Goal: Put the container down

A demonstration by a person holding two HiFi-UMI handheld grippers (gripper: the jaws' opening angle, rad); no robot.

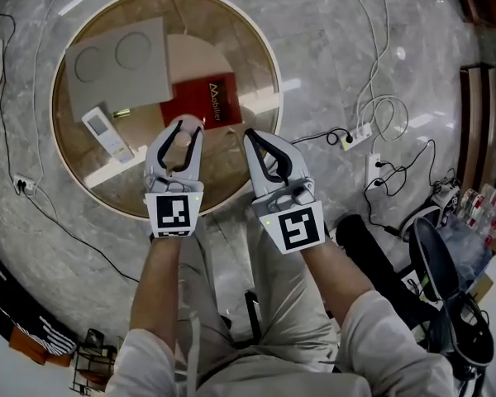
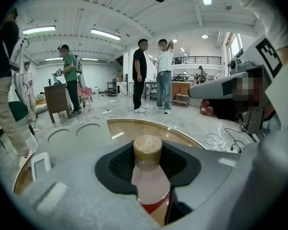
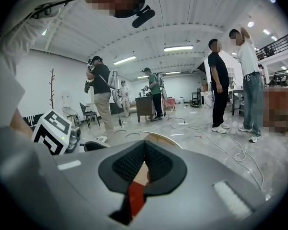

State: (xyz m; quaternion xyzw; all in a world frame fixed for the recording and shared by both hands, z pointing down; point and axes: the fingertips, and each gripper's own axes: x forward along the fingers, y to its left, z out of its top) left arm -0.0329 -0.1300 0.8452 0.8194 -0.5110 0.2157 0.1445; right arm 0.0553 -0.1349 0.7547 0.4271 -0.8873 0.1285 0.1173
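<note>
The container (image 2: pixel 151 180) is translucent plastic, its tan cap wrapped in shiny film. The round surface (image 1: pixel 231 33) is glossy glass with a wood-toned rim; the floor (image 1: pixel 339 48) is polished, veined stone.

Big open workshop hall, brightly lit, cables all over the floor.
Grey marble floor (image 1: pixel 331 56) all round a circular, pale-rimmed tabletop (image 1: pixel 274 64), white cables (image 2: pixel 213 140) coiling off towards a power strip (image 1: pixel 357 136). Overhead, a white ribbed ceiling (image 2: pixel 134 8) with strip lights (image 2: pixel 105 34) glowing. At the back there's a railed mezzanine (image 2: pixel 201 59), over on the left a wooden cabinet (image 2: pixel 56 99), and a bare coat tree (image 3: pixel 52 87) and a dark chair (image 3: pixel 89 114) against the white wall, with people (image 2: pixel 140 75) standing about.
</note>
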